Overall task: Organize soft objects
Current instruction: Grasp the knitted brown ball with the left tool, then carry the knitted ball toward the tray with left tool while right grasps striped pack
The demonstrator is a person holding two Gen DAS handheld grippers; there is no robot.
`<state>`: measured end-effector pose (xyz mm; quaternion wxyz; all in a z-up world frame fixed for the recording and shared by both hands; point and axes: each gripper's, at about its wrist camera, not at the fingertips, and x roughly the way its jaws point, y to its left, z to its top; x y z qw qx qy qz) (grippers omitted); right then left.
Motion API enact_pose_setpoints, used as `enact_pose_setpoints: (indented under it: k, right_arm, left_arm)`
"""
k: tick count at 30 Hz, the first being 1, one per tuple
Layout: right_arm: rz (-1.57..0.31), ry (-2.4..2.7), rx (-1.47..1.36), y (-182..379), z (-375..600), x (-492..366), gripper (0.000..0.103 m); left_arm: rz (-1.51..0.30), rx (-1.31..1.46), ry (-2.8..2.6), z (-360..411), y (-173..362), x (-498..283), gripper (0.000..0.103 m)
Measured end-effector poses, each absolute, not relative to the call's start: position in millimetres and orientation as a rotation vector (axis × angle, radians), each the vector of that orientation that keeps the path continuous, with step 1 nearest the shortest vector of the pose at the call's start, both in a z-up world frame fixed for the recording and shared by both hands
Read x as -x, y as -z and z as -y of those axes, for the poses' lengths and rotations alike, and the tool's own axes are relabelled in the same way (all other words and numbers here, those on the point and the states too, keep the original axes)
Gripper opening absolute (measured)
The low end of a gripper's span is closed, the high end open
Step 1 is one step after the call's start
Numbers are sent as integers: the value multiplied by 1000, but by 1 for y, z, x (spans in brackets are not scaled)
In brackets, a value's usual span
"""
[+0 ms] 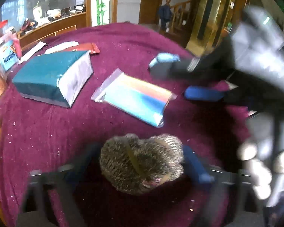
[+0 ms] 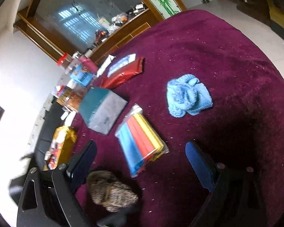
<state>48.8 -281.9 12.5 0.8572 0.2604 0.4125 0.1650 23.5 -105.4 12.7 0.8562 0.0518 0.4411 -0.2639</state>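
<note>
Mostly illegible labels: blue card (image 1: pixel 8 57) at table edge has print, too blurred to read. Speckled grey-brown knit bundle (image 1: pixel 142 162) lies on maroon cloth (image 1: pixel 47 132) between left gripper (image 1: pixel 140 168) fingers, contact unclear; band points away from cam. Right gripper (image 2: pixel 142 162) wide, empty. Light blue knit (image 2: pixel 188 95) sits apart, mid-cloth.
</note>
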Motion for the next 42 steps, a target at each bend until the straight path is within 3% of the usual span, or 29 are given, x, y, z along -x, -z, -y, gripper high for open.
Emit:
enact_pose_setpoints:
  k: [11,18,30,37,42]
  right_arm:
    - [-902,-299,-362,-8,259,-57,101]
    - [-890,-309,-349,-8,258,-56,102]
    - [-874,-342,-408,-7,267,-56,102]
    - [-873,-392,-585,-4,287,-60,102]
    - [-976,-269,-383,-14,247,-74,102]
  left_arm:
    - [-967,243,590,5,-28,-8,71]
    - [-985,249,548,-35,-21,16,71]
    - [-873,275,549,-87,-53,57,71]
    - [-841,320,447,-146,-57,78,71]
    - [-810,340,394,-178,-59,91,71]
